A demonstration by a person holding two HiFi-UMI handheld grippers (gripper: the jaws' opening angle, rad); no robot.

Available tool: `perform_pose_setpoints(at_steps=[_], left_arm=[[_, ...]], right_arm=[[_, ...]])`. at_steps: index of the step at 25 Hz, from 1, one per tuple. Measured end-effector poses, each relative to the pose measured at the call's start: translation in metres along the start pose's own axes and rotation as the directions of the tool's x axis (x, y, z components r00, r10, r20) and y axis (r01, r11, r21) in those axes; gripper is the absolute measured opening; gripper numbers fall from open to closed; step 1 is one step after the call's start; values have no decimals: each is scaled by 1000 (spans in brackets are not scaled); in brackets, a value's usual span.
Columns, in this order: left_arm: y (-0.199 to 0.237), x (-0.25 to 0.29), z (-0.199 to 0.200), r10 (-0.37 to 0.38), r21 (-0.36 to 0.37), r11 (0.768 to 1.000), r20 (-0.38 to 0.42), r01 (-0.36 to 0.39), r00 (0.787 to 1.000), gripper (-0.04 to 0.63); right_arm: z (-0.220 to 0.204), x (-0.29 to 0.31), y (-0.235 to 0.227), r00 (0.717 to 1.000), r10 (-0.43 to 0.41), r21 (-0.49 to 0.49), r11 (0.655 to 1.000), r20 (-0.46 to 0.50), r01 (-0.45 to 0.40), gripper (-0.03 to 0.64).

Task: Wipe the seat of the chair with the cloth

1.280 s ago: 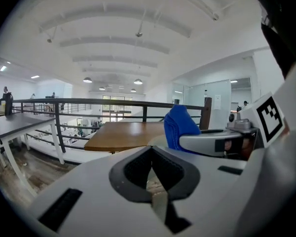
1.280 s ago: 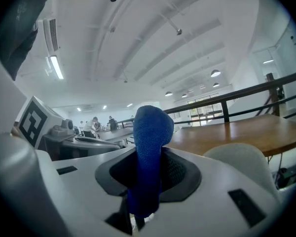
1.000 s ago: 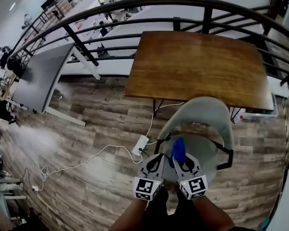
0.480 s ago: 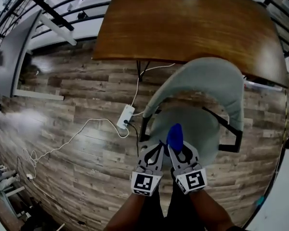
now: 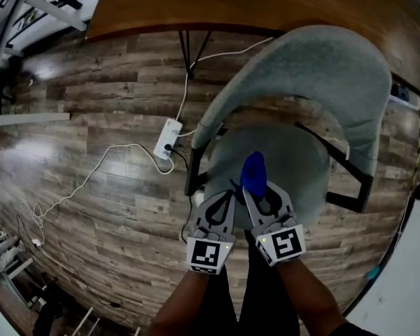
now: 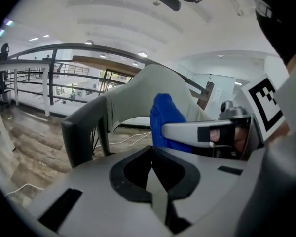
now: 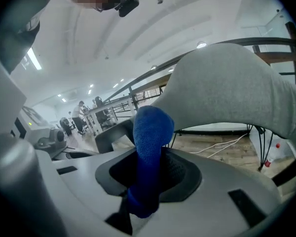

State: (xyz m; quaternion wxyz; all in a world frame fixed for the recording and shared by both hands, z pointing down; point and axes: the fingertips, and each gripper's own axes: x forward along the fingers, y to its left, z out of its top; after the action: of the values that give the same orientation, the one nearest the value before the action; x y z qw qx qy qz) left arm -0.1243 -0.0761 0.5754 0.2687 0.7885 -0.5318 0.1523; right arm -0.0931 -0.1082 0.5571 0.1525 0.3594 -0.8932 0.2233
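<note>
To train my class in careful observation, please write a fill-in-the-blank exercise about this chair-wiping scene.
1. The right gripper is shut on a ____ cloth.
2. The left gripper, jaws together, holds ____.
3. The white power strip lies on the wooden ____, beside the grey chair.
Missing words: blue; nothing; floor.

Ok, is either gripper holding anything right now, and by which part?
The right gripper holds the blue cloth, jaws shut on one bunched end; the rest stands out beyond them. The left gripper is shut on nothing.
</note>
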Motion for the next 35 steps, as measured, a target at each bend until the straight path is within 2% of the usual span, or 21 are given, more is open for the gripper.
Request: perform_pose_setpoints(at_steps=[5,11,15,22,27,35], left_arm=[[12,21,-19,4,-60,998,16,-3,1000,7],[22,40,-45,30,-6,1000,-36,-30,999,7],[25,43,-59,43,-27,999,-53,-44,998,7],[31,51,-70,33,-66,997,-84,-39,996,7],[36,54,-80,50,-67,996,-125,-59,991,6],[38,57,-83,52,-77,995,-140,-63,989,7]], right_arm=[[-18,22,-13,1000,-6,8,1000,-25,7,109],[-41,53,-29,998,1,43,999,-56,1,109],[-58,71,-40,994,-15,86,996,-107,24,109],[-81,97,-45,982,5,124,992,-189,19,109],[-94,112,-45,970,12,140,990,-241,22,109],[-101,122,-53,950,8,161,986,-312,45,109]])
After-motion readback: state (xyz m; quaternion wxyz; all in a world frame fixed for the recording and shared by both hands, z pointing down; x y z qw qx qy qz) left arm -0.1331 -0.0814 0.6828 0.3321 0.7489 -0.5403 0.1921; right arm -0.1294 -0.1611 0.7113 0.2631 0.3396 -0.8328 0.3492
